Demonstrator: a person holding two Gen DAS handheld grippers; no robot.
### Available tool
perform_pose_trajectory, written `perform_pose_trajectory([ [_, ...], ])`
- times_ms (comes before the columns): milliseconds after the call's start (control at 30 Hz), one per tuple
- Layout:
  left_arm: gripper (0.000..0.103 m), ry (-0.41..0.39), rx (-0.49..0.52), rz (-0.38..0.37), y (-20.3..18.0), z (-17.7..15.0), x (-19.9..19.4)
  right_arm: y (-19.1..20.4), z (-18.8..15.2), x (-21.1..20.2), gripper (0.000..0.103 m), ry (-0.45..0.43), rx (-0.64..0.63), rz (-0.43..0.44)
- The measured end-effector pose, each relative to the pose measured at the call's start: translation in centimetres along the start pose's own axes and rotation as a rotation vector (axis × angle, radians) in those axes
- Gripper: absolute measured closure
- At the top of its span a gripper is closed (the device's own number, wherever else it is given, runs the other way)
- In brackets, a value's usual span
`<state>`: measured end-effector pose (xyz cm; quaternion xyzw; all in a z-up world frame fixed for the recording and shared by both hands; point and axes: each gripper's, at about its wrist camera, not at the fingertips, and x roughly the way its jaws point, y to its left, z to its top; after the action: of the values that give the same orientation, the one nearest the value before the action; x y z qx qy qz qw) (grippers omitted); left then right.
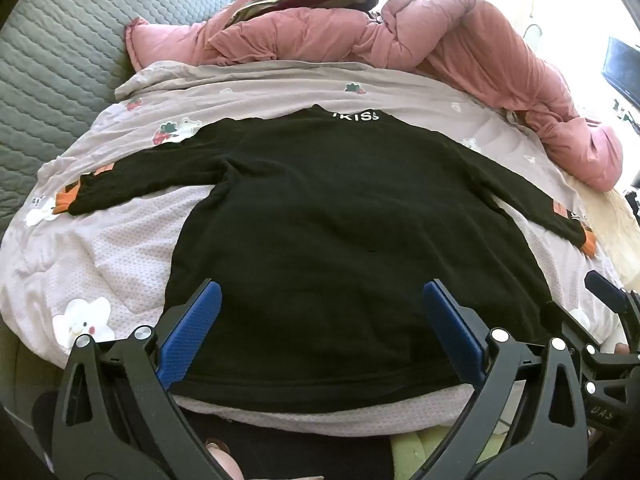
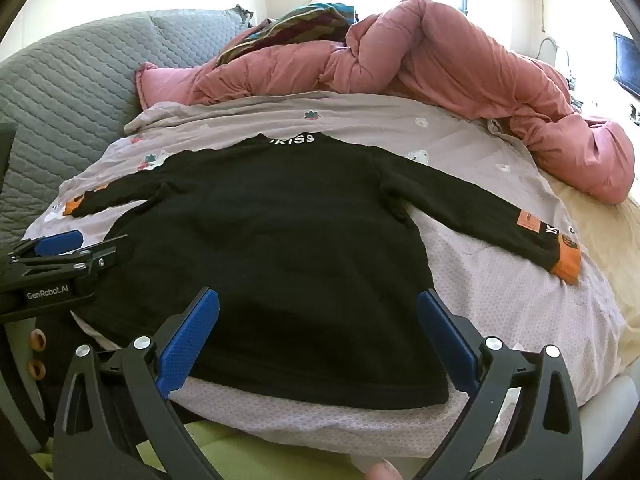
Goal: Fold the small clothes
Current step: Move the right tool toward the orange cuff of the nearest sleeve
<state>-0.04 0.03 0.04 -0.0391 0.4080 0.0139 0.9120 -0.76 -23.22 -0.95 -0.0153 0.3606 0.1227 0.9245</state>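
A small black long-sleeved top [image 1: 340, 232] [image 2: 272, 248] with white lettering at the collar and orange cuffs lies flat on the lilac printed bedspread [image 1: 100, 248] [image 2: 500, 288], both sleeves spread out. My left gripper [image 1: 322, 292] hangs open above the hem, blue pads wide apart and holding nothing. My right gripper [image 2: 318, 300] is also open over the hem's right part, empty. The left gripper's side shows at the left edge of the right wrist view, and the right gripper's tip [image 1: 604, 288] shows at the right edge of the left wrist view.
A bunched pink duvet [image 1: 400, 36] [image 2: 440, 60] lies along the far side of the bed, with a striped cloth [image 2: 304, 20] behind it. A grey quilted cover [image 1: 60, 60] [image 2: 80, 80] fills the left. A cream blanket [image 2: 600, 232] edges the right.
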Motion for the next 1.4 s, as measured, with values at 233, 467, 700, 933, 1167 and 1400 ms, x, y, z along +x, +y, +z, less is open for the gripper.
perform_pose_trajectory([
  [233,0.008,-0.001,0.007,0.005,0.0,0.1,0.0,-0.1,0.0,0.0,0.004,-0.003,0.001,0.014],
  [467,0.008,-0.001,0.008,0.004,0.2,0.6,0.4,-0.7,0.3,0.3,0.004,-0.013,0.022,0.014],
  [700,0.008,0.004,0.013,0.01,-0.2,1.5,1.0,-1.8,1.3,1.4,0.004,-0.018,0.04,0.017],
  [933,0.008,0.024,0.008,0.009,-0.7,2.6,2.1,-3.1,2.0,2.3,0.004,-0.037,0.035,-0.035],
  [1167,0.008,0.034,0.03,-0.001,-1.6,4.4,3.2,-5.8,3.1,3.4,0.004,-0.043,0.085,-0.066],
  [1400,0.008,0.032,0.021,-0.016,-2.4,6.4,4.8,-9.2,4.6,4.1,0.004,-0.059,0.15,-0.093],
])
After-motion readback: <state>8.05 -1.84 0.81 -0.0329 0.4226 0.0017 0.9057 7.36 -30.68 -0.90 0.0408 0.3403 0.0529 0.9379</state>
